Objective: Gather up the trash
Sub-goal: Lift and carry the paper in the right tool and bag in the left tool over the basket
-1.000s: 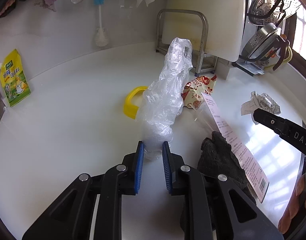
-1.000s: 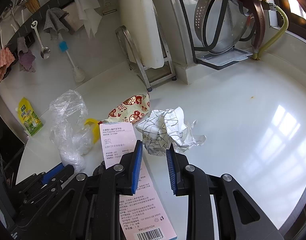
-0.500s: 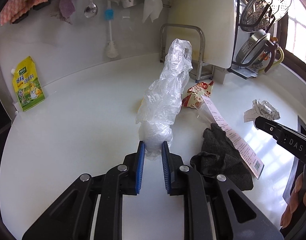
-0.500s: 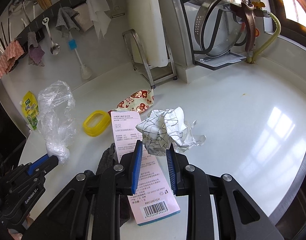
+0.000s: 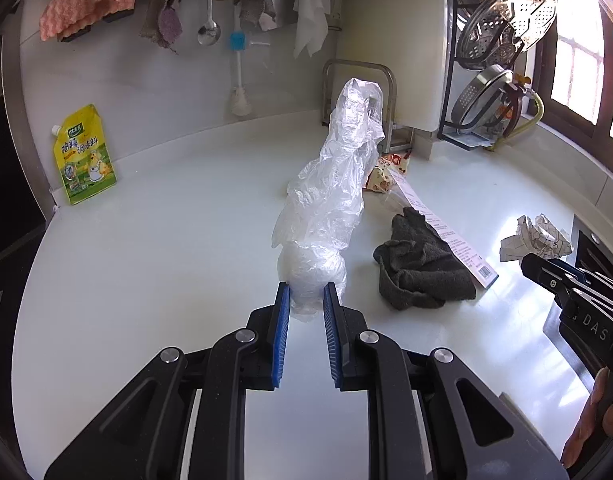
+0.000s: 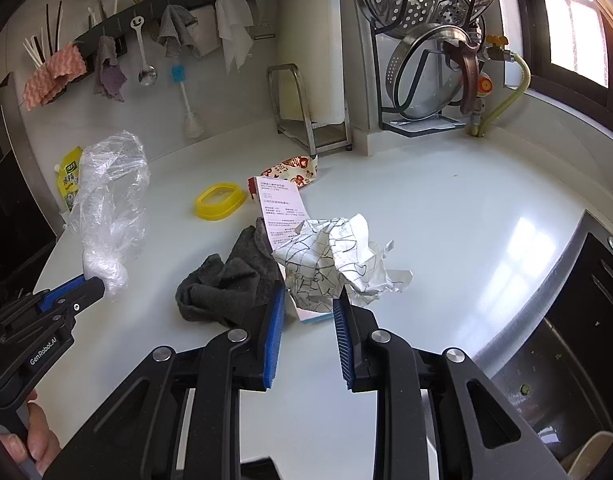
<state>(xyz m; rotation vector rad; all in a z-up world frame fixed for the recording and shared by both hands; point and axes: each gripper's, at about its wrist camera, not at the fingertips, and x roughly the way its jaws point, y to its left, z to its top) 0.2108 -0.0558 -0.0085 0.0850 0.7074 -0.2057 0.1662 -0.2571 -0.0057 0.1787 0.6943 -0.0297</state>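
Trash is gripped in both claws above the white counter (image 5: 146, 264). Left gripper (image 5: 304, 300) is clenched on the knotted bottom of a clear plastic bag (image 5: 330, 196), which stands up ahead of its pads. Right gripper (image 6: 308, 300) is grasping a crumpled patterned paper (image 6: 334, 260) that bulges just beyond its tips. On the counter between the two claws lie a dark grey cloth (image 6: 226, 280) and a long printed label (image 6: 282, 208) resting partly on it. Farther ahead of the right claw sit a yellow ring (image 6: 220, 202) and a red-patterned wrapper (image 6: 292, 168).
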